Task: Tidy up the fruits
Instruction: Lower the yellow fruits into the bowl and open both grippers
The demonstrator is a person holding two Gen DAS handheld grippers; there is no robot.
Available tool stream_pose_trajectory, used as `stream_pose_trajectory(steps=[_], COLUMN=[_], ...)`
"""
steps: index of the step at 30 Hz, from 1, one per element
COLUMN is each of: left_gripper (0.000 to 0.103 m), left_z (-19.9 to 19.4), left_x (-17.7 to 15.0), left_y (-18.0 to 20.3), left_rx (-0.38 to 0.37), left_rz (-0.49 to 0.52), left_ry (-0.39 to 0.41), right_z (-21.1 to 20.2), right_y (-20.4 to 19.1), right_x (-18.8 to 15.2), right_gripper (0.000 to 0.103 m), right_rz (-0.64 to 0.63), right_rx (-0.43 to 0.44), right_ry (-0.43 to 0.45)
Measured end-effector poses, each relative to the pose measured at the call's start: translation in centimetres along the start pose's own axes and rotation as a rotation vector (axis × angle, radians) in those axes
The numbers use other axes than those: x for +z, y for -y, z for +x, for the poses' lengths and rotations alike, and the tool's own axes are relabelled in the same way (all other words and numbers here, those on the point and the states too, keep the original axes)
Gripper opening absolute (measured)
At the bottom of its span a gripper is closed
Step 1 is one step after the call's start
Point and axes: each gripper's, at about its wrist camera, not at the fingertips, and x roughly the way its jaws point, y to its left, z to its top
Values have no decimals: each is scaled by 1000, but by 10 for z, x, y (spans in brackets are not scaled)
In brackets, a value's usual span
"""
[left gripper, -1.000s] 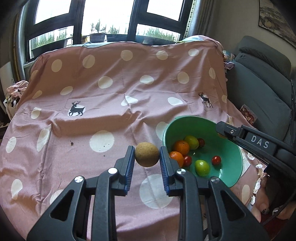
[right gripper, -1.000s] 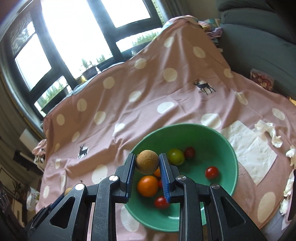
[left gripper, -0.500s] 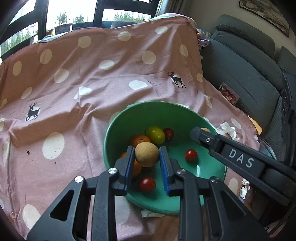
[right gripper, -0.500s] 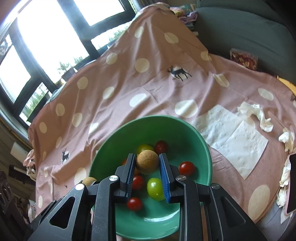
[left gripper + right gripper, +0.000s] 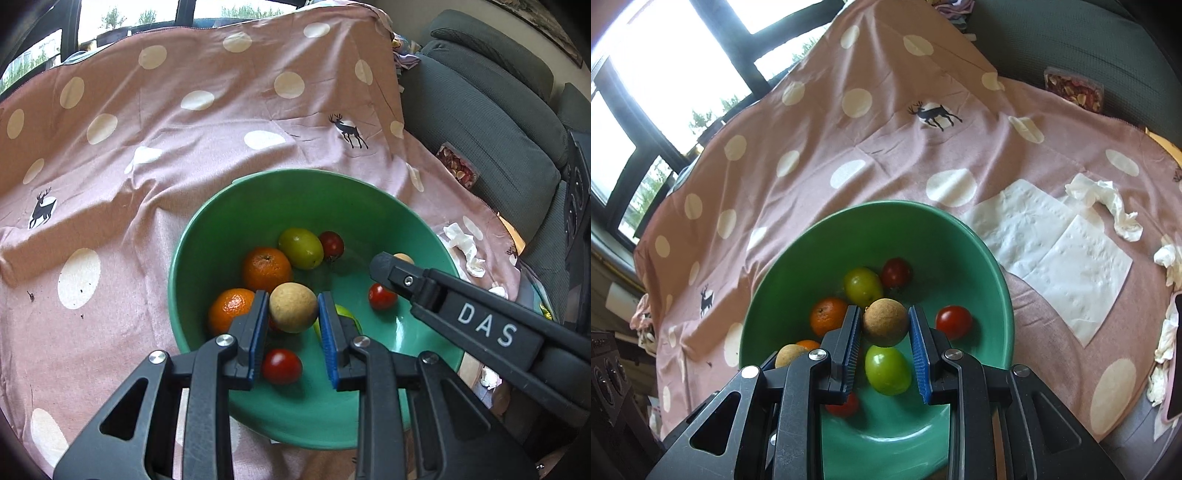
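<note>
While the left claw (image 5: 291, 325) gripped a tan round fruit (image 5: 293, 307) above the green bowl (image 5: 221, 229), its fingers hid most of a green fruit (image 5: 345, 314) beneath. The right claw (image 5: 884, 345) pinched a second tan fruit (image 5: 885, 322) over the same bowl, covering part of a red tomato (image 5: 844, 405). What lay under the pink spotted cloth (image 5: 147, 147) could not be told.

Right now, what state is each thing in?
Left tool: shut on a tan fruit, over the bowl.
Right tool: shut on a second tan fruit, over the bowl.
Green bowl: upright, holding fruit.
Flat napkins: unfolded on cloth.
</note>
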Motion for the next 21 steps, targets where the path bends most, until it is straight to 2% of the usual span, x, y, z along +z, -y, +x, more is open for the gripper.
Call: stream_pose_trajectory(steps=[3,5,7,10,15,16,18,20,21], left_gripper=[29,39,57,70,83,90,93,95,99], left_z=[1,0,-4,-12,-29,-33,-40,-50,-53], left_x=[1,1,1,2,2,1,-2,-5,-5], left_y=[-2,-4,-7,-11,-14,-15,-18,-23,-26], left_rx=[-11,-14,-19,-34,-32,-16,18,21,20], left_rz=[-8,-14,-23,-37,-17,-17,-15,-30,-40], left_ry=[-5,3,16,24,39,40,54,88,95], right_z=[1,2,1,1,-5,-6,-10,-13,-14], right_y=[2,3,3,3,1,0,-3,-7,-9], right_x=[0,0,0,1,2,2,1,1,1], right_gripper=[28,28,28,28,29,31,37,39,39], right_rz=[7,11,14,16,11,5,-5,-18,-24], right_rx=[-11,-15,-16,-34,-42,-47,-49,-53,-55], right_ry=[-8,-11,-9,-11,8,14,27,36,38])
